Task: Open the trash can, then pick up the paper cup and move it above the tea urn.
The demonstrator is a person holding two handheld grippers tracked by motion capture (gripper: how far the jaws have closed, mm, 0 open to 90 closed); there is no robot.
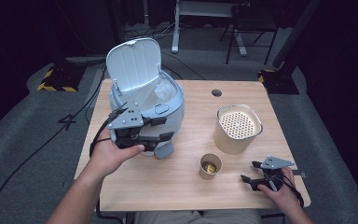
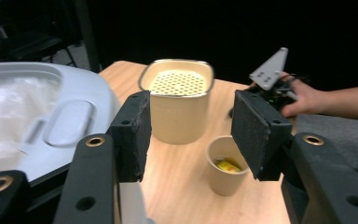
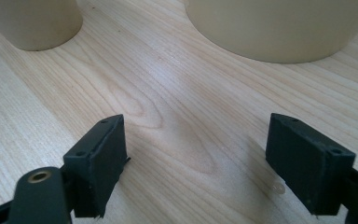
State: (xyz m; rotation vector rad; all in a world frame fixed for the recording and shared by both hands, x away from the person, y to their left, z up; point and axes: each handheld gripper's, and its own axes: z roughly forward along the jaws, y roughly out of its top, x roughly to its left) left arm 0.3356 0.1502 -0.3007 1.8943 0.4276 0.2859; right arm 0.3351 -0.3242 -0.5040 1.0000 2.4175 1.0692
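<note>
A grey lidded bin [image 1: 168, 100] stands at the table's left with its lid [image 1: 134, 63] raised and a clear plastic liner inside. My left gripper [image 1: 163, 129] hovers open just in front of the bin, its jaws pointing right, holding nothing. In the left gripper view the left gripper [image 2: 189, 135] frames a beige container [image 2: 179, 100] with a perforated top and a small paper cup [image 2: 226, 170] holding something yellow. My right gripper [image 1: 250, 171] rests open near the front right edge. In the right gripper view the right gripper [image 3: 196, 158] sits low over bare wood.
The beige container [image 1: 238, 128] stands right of centre, and the paper cup [image 1: 210, 165] sits in front of it. The wooden table [image 1: 186, 184] has a cable hole [image 1: 216, 93] at the back. The bin's pedal [image 1: 164, 150] juts toward the front. Dark floor and table legs lie beyond.
</note>
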